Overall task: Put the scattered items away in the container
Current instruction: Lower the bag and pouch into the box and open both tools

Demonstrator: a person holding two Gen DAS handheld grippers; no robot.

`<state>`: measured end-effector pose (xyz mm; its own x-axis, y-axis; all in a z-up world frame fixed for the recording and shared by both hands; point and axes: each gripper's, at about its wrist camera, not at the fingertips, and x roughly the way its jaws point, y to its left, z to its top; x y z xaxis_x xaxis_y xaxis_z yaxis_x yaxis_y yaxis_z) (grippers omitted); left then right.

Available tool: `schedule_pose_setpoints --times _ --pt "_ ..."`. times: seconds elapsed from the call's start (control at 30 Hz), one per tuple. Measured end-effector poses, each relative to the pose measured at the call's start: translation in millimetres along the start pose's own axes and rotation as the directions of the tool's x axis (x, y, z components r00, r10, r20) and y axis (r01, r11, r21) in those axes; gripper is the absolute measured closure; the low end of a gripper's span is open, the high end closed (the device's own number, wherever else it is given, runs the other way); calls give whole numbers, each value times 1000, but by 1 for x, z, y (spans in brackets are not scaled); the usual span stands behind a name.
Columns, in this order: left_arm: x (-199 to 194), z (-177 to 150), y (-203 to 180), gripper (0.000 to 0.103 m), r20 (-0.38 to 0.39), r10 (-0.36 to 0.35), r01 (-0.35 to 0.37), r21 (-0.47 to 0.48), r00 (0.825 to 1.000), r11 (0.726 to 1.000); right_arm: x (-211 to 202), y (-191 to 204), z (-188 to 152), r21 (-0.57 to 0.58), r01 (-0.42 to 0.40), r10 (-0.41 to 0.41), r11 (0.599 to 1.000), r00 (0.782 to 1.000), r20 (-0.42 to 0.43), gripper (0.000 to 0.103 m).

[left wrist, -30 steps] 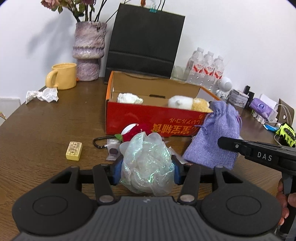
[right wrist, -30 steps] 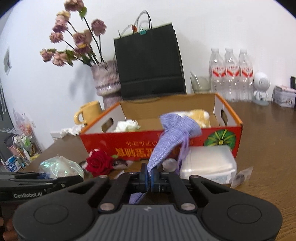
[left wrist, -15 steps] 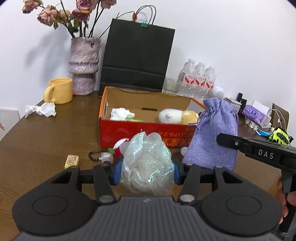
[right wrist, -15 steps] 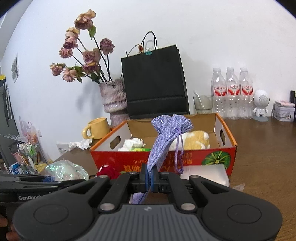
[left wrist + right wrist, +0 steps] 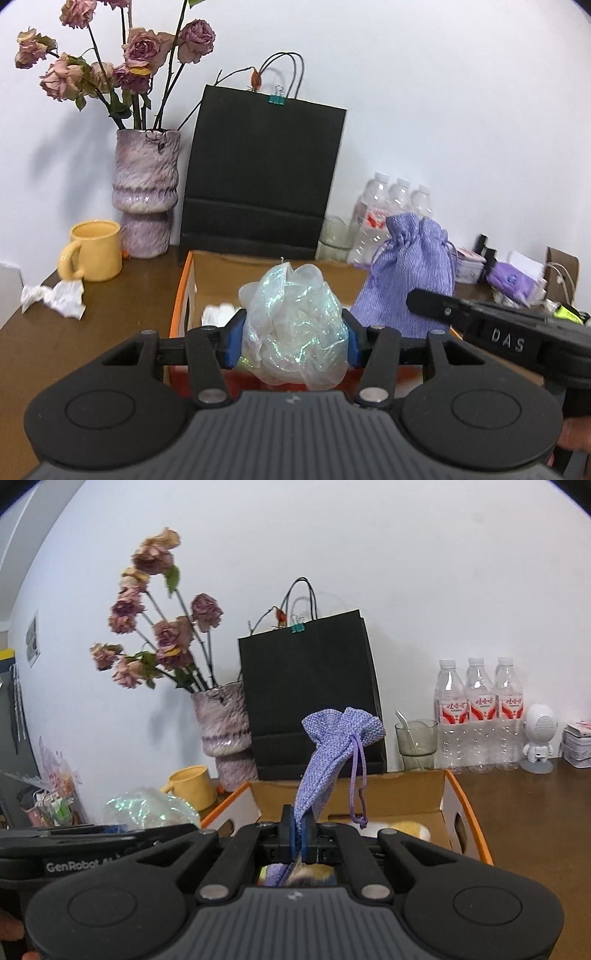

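Left wrist view, sweeping across: yellow mug (image 5: 96, 251) far left, then the left gripper (image 5: 291, 338) squeezing a crinkly iridescent bundle (image 5: 295, 325) between its blue pads (image 5: 233, 341), held above the cardboard box (image 5: 183, 291). Further right, the right gripper (image 5: 301, 836) is clamped tight on a purple drawstring pouch (image 5: 332, 753), also over the box. Risk, I'd say: the slippery bundle could squirm free, or the pouch's dangling cord (image 5: 356, 790) snag the rim on release.

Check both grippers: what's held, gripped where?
Left gripper: crumpled iridescent plastic wrap, squeezed at its sides. Right gripper: purple woven drawstring pouch, pinched at its lower edge.
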<state>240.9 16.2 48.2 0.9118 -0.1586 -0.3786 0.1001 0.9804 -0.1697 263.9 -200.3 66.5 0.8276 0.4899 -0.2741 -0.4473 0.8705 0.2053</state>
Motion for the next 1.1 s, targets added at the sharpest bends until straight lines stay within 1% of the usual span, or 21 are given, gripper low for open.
schedule_pose_setpoints --times 0.13,0.23,0.37,0.43,0.47,0.5,0.53,0.57,0.6,0.63,0.67,0.8,0.93,1.1 --pt "35 8 10 51 2 24 -24 -41 1000 999 37 -10 4 13 -1 1 1000 1000 -20 101" --pt "57 8 19 51 -14 28 -29 -67 1000 997 63 -17 2 16 -5 6 1000 999 -49 101" --pt "79 5 26 51 -44 36 -38 -55 998 998 90 -23 -4 7 -11 11 1000 996 -92 100" --pt "86 4 28 45 -59 32 -35 -44 998 998 101 -25 -6 -4 -12 11 1000 992 -129 99" --pt "88 4 28 32 -63 38 -41 -39 997 998 105 -26 -6 -13 -16 14 1000 988 -152 93" --pt "88 4 29 12 -65 51 -54 -37 997 998 107 -26 -6 -19 -9 6 1000 986 -166 80" --pt "87 4 30 6 -59 85 -87 -37 995 996 107 -26 -6 -29 4 -9 1000 984 -178 70" --pt "86 5 31 0 -50 124 -126 -35 991 991 107 -27 -5 -37 41 -47 998 982 -183 47" --pt "84 5 32 0 -42 149 -151 -36 988 988 106 -28 -4 -46 80 -88 996 979 -186 20" --pt "82 6 34 0 -44 155 -157 -42 987 987 104 -30 -2 -59 130 -139 990 973 -185 9" --pt "80 7 36 0 -49 153 -156 -50 987 986 102 -32 -1 -69 154 -164 986 969 -182 0" --pt "75 9 38 0 -46 163 -165 -51 986 985 94 -36 2 -66 132 -143 989 968 -206 0" --pt "74 9 33 0 -46 159 -161 -38 986 986 94 -33 1 -95 131 -148 987 966 -212 0" --pt "74 10 31 0 -48 153 -154 -31 987 988 93 -32 1 -96 127 -146 987 965 -217 0"
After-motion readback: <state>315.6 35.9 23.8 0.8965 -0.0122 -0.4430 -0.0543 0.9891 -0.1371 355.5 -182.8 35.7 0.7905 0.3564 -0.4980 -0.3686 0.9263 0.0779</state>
